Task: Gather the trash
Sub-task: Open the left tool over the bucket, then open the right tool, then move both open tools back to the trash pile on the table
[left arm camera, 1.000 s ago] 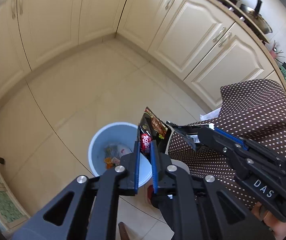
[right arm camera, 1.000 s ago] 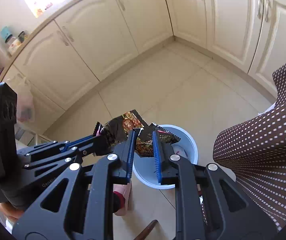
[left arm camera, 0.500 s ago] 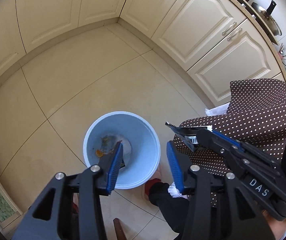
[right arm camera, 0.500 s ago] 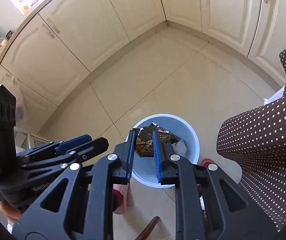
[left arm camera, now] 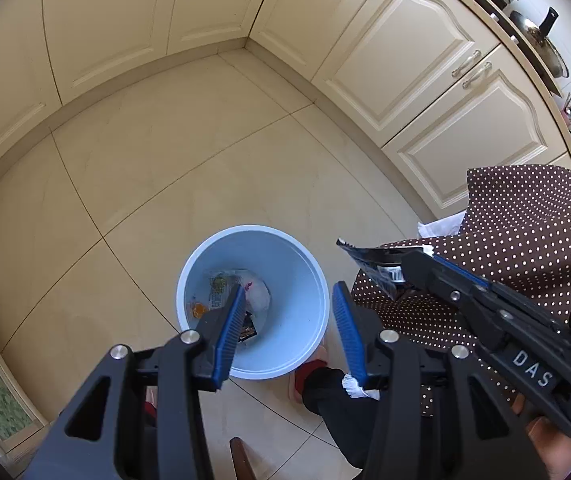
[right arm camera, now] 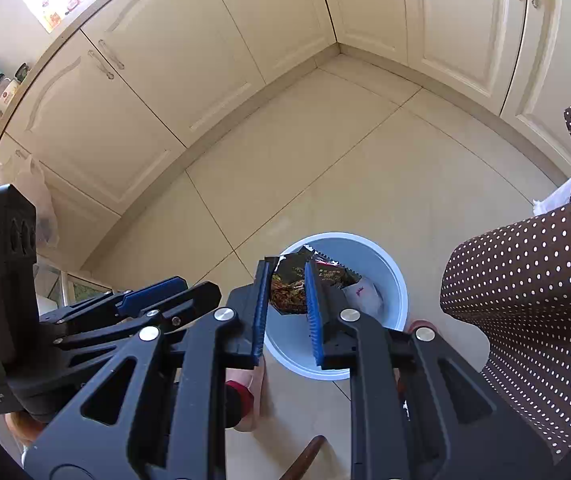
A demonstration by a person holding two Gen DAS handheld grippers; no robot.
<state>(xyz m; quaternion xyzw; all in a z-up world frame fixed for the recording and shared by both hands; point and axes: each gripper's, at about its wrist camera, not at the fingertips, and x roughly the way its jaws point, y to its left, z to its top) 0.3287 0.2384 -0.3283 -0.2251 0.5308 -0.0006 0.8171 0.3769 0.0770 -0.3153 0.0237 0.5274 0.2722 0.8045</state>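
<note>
Below me the tiled floor (left arm camera: 213, 152) runs to cream cabinets (left arm camera: 417, 64) on two sides, and a brown dotted cloth (left arm camera: 525, 240) fills my right edge. A pale blue bin (left arm camera: 309, 292) stands on the floor beside a slippered foot (left arm camera: 313, 372), with scraps of trash (left arm camera: 221, 292) lying at its bottom. My left tongs (left arm camera: 289, 300) hang over the bin's mouth with the jaws released and nothing between the blue pads. My right tongs (right arm camera: 285, 284) are clenched on a dark snack wrapper (right arm camera: 289, 288), which sticks out past the tips, held over the near side of the bin and not yet dropped in.
</note>
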